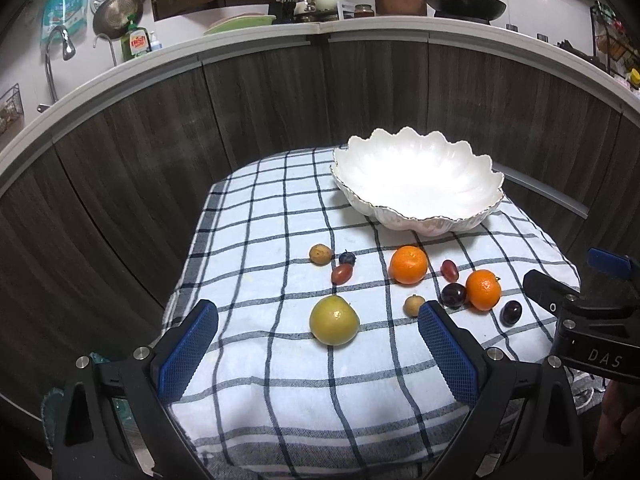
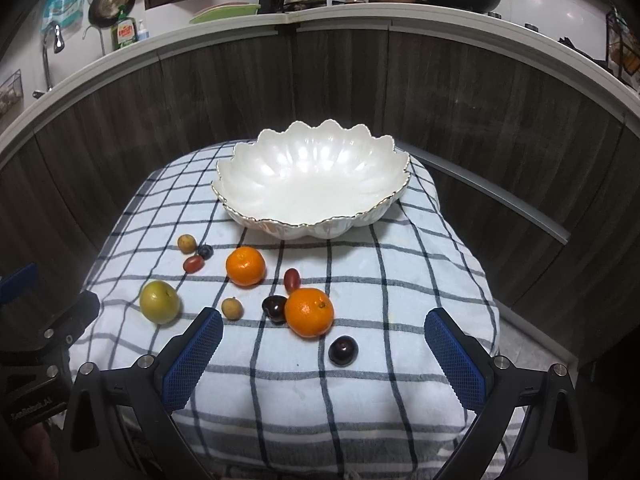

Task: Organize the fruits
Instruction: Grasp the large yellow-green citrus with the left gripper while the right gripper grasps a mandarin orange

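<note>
L gripper (image 1: 318, 354) & R gripper (image 2: 324, 358) spread, empty (R mostly cut off in left view); bowl (image 2: 256, 200) unfilled

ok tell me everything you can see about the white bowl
The bowl is wide and shallow, glossy white like glazed ceramic, with a scalloped, petal-like rim edged in thin gold. It sits upright at the far end of the checked cloth, near the dark cabinet fronts. It holds nothing; every fruit lies on the cloth in front of it, and none touches it. Neither tool is near it.
</note>
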